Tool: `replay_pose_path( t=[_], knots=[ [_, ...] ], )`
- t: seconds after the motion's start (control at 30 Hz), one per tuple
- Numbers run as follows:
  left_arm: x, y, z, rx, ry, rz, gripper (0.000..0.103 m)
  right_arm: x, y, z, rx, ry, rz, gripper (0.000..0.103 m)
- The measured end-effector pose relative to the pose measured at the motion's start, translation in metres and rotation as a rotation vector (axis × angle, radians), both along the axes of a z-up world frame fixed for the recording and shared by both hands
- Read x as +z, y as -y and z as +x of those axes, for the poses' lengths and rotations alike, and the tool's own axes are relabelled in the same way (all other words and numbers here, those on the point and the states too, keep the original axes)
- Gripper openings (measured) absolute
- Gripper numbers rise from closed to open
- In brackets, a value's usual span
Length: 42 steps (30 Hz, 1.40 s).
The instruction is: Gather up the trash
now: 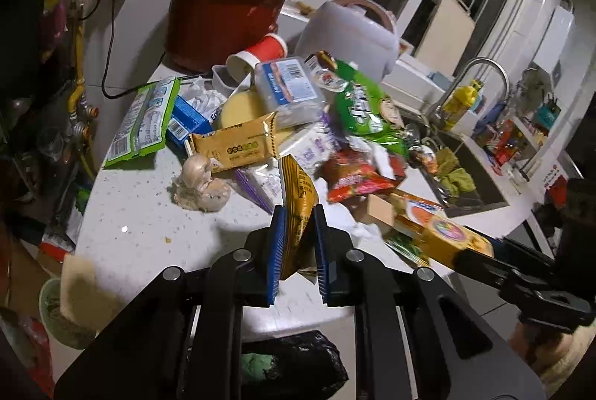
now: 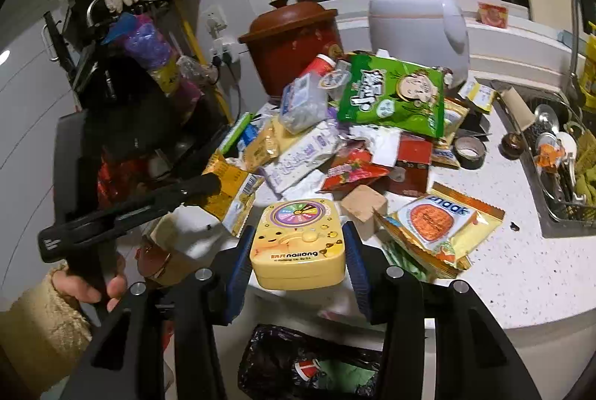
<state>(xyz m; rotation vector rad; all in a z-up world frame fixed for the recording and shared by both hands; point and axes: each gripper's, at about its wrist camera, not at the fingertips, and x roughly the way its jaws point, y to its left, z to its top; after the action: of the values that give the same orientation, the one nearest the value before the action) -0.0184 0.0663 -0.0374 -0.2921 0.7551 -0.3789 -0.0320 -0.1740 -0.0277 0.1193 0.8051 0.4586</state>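
My left gripper (image 1: 300,213) is shut on a yellow-brown snack wrapper (image 1: 298,198), held upright above the counter's front edge; it also shows in the right wrist view (image 2: 227,183). My right gripper (image 2: 298,236) is shut on a yellow plastic box (image 2: 298,243) with a spinner wheel on its lid, also seen in the left wrist view (image 1: 447,236). A pile of trash covers the white counter (image 1: 130,213): a green snack bag (image 2: 395,94), a red wrapper (image 2: 354,172), an orange-and-gold packet (image 2: 439,221). A bin with a black bag (image 2: 309,366) sits below both grippers.
A brown clay pot (image 1: 223,12) and a white rice cooker (image 2: 417,23) stand at the back. A garlic bulb (image 1: 201,183) lies left of the pile. The sink (image 2: 558,157) with dishes and a faucet (image 1: 480,79) is to the right. A tape roll (image 2: 469,150) lies near it.
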Motion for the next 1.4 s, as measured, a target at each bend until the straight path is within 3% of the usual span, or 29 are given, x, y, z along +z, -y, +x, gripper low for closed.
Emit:
replay_pose_path(
  t=[0.2, 0.37, 0.5, 0.67, 0.77, 0.8, 0.83, 0.87, 0.9, 1.03, 1.17, 1.27, 1.33, 1.4],
  knots=[
    [0.003, -0.007, -0.054, -0.045, -0.058, 0.001, 0.015, 0.009, -0.011, -0.019, 0.13, -0.022, -0.015, 0.047],
    [-0.04, -0.007, -0.095, -0.052, -0.215, 0.013, 0.015, -0.019, -0.02, -0.043, 0.274, -0.122, -0.108, 0.046],
    [-0.11, -0.002, -0.106, -0.049, -0.36, 0.001, 0.015, -0.076, -0.027, -0.053, 0.332, -0.242, -0.183, 0.046],
    [-0.191, 0.009, -0.105, -0.071, -0.494, -0.005, 0.015, -0.177, -0.038, -0.061, 0.352, -0.428, -0.272, 0.047],
    [-0.233, 0.011, -0.103, -0.064, -0.572, 0.048, 0.019, -0.226, -0.043, -0.062, 0.338, -0.504, -0.326, 0.049],
    [-0.243, 0.01, -0.102, -0.065, -0.596, 0.05, 0.029, -0.242, -0.045, -0.062, 0.334, -0.538, -0.346, 0.066],
    [-0.256, 0.008, -0.1, -0.049, -0.635, 0.075, 0.04, -0.254, -0.046, -0.061, 0.319, -0.549, -0.379, 0.073],
    [-0.264, 0.007, -0.099, -0.027, -0.663, 0.11, 0.063, -0.26, -0.046, -0.06, 0.313, -0.548, -0.397, 0.073],
    [-0.269, 0.005, -0.099, -0.019, -0.675, 0.124, 0.072, -0.265, -0.047, -0.059, 0.31, -0.548, -0.418, 0.072],
    [-0.272, -0.008, -0.099, 0.003, -0.682, 0.173, 0.073, -0.252, -0.04, -0.054, 0.278, -0.527, -0.415, 0.079],
    [-0.24, -0.015, -0.102, 0.018, -0.623, 0.178, 0.074, -0.209, -0.027, -0.049, 0.261, -0.46, -0.379, 0.081],
    [-0.198, -0.015, -0.101, 0.023, -0.523, 0.184, 0.081, -0.148, -0.022, -0.051, 0.257, -0.346, -0.319, 0.083],
    [-0.164, -0.013, -0.103, 0.033, -0.445, 0.191, 0.087, -0.092, -0.013, -0.053, 0.229, -0.206, -0.278, 0.099],
    [-0.137, -0.01, -0.102, 0.051, -0.376, 0.204, 0.088, -0.053, -0.005, -0.052, 0.189, -0.082, -0.255, 0.097]
  ],
)
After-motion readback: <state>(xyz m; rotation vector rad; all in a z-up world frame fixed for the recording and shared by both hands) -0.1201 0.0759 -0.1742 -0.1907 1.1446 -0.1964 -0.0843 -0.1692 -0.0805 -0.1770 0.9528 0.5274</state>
